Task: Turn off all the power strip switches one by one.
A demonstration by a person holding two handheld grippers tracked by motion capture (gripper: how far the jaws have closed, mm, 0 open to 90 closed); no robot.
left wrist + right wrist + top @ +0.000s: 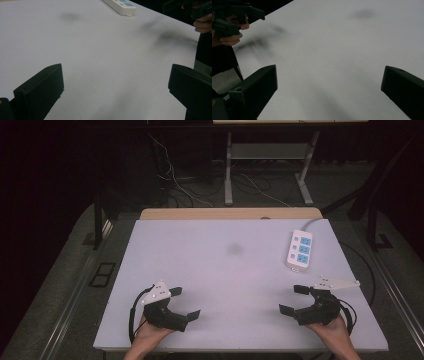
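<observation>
Both grippers sit low at the near edge of the counter [230, 270], and neither holds anything. The left gripper [186, 303] has its jaws spread wide, nothing between them but bare white surface; in the left gripper view the two black jaws frame an open stretch of counter. The right gripper [296, 300] matches it, jaws spread just as wide, also with nothing between them. They point inward and a little forward, angled toward each other, which reads as a ready stance: hands settled, jaws open so either one can go straight for a grasp.

The nearest thing to reach for is the power strip [299, 250], white with blue sockets. It lies ahead of the right gripper's jaws and slightly outboard of them, near but apart, and well away across the counter from the left gripper's jaws. In the left gripper view its end [120, 4] shows far beyond the jaws, at the top. Its grey cord runs off the far edge, so I'd judge it placed there to stay plugged in and within the right hand's reach.

The counter is a plain white sheet, matte, with a faint grey smudge [234, 249] well ahead of both sets of jaws. A strip of wood shows at its far edge. Beyond that, a dim room: grey carpet, table legs, loose cables on the floor.
</observation>
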